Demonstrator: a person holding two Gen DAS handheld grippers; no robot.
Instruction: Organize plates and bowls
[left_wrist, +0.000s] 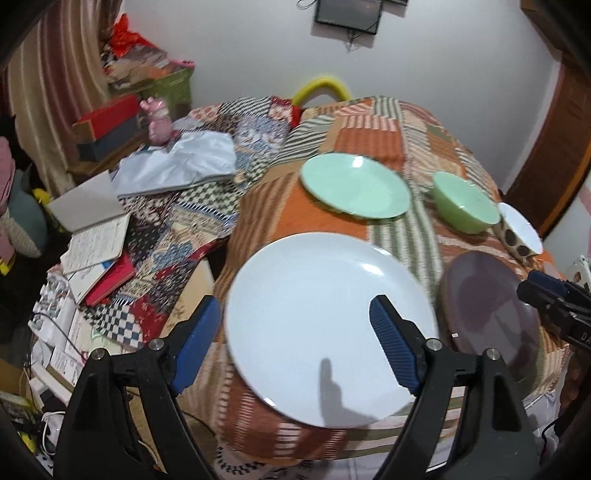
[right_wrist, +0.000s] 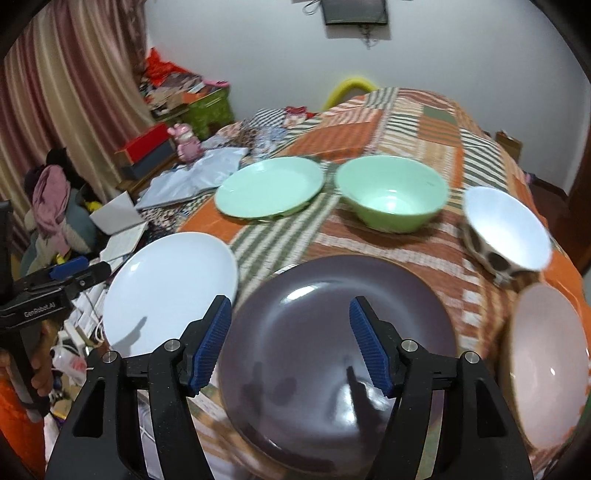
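Patchwork cloth (right_wrist: 406, 122) in orange, green and cream stripes covers the table on which the crockery is spread. A round white ceramic plate (left_wrist: 325, 325) lies at the near left edge, partly overhanging it. Above this plate the left gripper (left_wrist: 295, 343) is held with its blue-padded jaws wide apart, nothing between them. Just right of the white plate a round dark purple glazed plate (right_wrist: 332, 350) is seen, and the right gripper (right_wrist: 291, 343) is poised over it, its jaws likewise spread and empty.

Farther back, a shallow mint-green plate (right_wrist: 269, 188) and a mint-green bowl (right_wrist: 391, 192) are set side by side. To the right stand a white bowl with a dark spotted outside (right_wrist: 506, 232) and, nearest, a pale pink bowl (right_wrist: 546, 365).

Nothing appears stacked yet, so the work is judged to be at its start. For a sound pick, one pad should be slid under a plate's rim and the other over it. The overhanging edge of the white plate offers the easiest entry; glazed surfaces may slip if pinched shallowly.
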